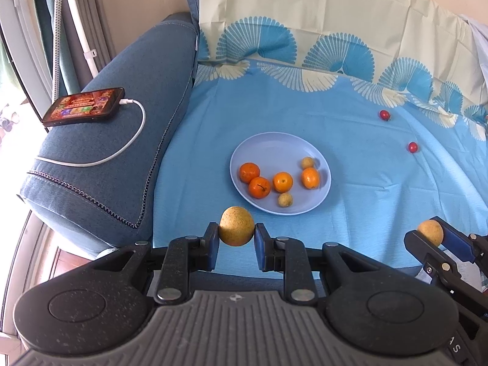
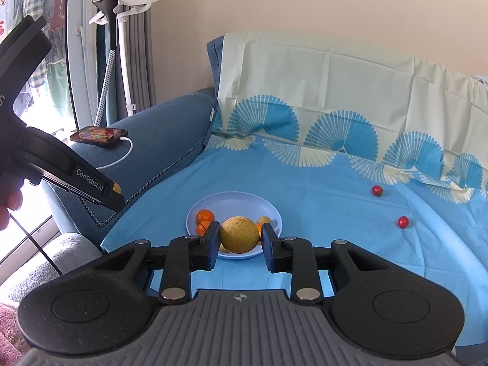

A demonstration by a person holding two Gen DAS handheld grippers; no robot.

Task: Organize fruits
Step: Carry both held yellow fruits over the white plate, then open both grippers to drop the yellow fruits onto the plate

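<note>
On the far left, a phone (image 1: 84, 106) with a lit screen lies on the blue sofa arm (image 1: 100, 164), a white cable (image 1: 134, 134) plugged into it. Right of that, the left gripper (image 1: 236, 231) is clenched on a speckled yellow-brown fruit (image 1: 236, 226), held just on the near side of the pale blue plate (image 1: 253, 149). The plate sits on the blue cloth (image 1: 366, 183) and carries four oranges (image 1: 259, 187) and two small yellowish fruits (image 1: 285, 199). Further right and farther away, two small red fruits (image 1: 413, 147) lie on the cloth, well apart from the plate; what kind they are is too small to tell. At the near right, the right gripper (image 2: 241, 235) grasps a second yellow-brown fruit (image 2: 239, 234) between its pads, near the plate's near edge.
</note>
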